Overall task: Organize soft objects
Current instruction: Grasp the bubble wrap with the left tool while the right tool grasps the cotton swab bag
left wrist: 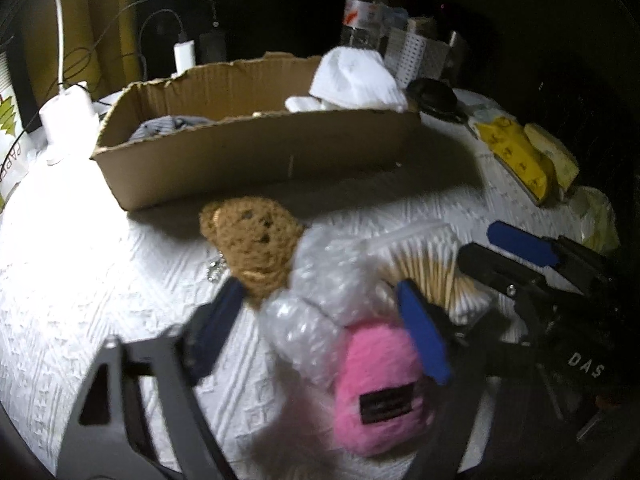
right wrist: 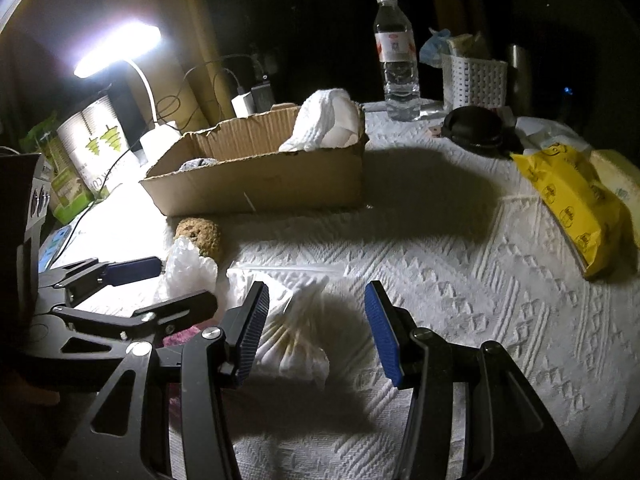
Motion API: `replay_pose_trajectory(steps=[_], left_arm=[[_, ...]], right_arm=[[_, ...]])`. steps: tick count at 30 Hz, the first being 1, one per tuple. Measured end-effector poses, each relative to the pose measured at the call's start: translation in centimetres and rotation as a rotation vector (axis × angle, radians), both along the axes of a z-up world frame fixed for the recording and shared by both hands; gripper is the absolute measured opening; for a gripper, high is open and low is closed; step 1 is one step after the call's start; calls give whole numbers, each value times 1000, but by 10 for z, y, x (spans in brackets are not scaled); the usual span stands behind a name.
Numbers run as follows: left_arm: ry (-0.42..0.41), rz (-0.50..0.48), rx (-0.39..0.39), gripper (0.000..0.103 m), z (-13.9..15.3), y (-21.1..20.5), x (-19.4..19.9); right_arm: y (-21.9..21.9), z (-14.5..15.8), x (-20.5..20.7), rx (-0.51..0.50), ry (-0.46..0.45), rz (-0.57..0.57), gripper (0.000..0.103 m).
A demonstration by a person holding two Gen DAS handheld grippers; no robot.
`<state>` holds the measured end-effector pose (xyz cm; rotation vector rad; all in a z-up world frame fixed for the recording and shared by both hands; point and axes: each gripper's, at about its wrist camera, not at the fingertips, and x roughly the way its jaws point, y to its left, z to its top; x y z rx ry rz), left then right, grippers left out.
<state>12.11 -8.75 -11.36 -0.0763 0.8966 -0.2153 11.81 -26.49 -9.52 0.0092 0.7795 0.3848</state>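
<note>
Left gripper [left wrist: 320,320]: blue-padded jaws spread wide, straddling a crumpled clear bubble-wrap wad [left wrist: 320,280] and a fuzzy pink plush with a black label patch [left wrist: 380,392]; the right pad sits against the plush's upper edge, the left pad is clear of everything, so nothing is clamped. Motion blur in this view. Right gripper [right wrist: 316,332]: jaws apart, hovering over the white textured tablecloth [right wrist: 460,280], its left pad just over a clear bag of wooden-stick cotton swabs [right wrist: 292,340], not gripping it. Brown crocheted bear-face toy [left wrist: 252,248] lies on the cloth just in front of the torn-edged open cardboard box [left wrist: 260,160], touching the bubble wrap. Inside the box: a white folded towel [left wrist: 356,80] piled at the right end, standing above the rim, and grey striped fabric [left wrist: 168,126] low at the left end. Behind the box: a clear plastic water bottle [right wrist: 396,56], a white woven-pattern plastic basket [right wrist: 474,80], a black round zip case [right wrist: 476,126]. A yellow printed packet [right wrist: 572,196] lies near the table's right edge. A lit white gooseneck desk lamp [right wrist: 116,48] stands far left, with white and black chargers [right wrist: 252,98] plugged in behind the box.
</note>
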Motion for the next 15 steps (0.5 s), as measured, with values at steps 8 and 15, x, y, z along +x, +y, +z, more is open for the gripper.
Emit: replay_pose_trajectory(steps=[8,15], left_arm=[[0,-28,6,52,0,1,2],[-14,-40,-21,47,6,8,-6]], right_arm=[[6,-6,3,4,32,45,61],[13,-11,5,-8,62,54,62]])
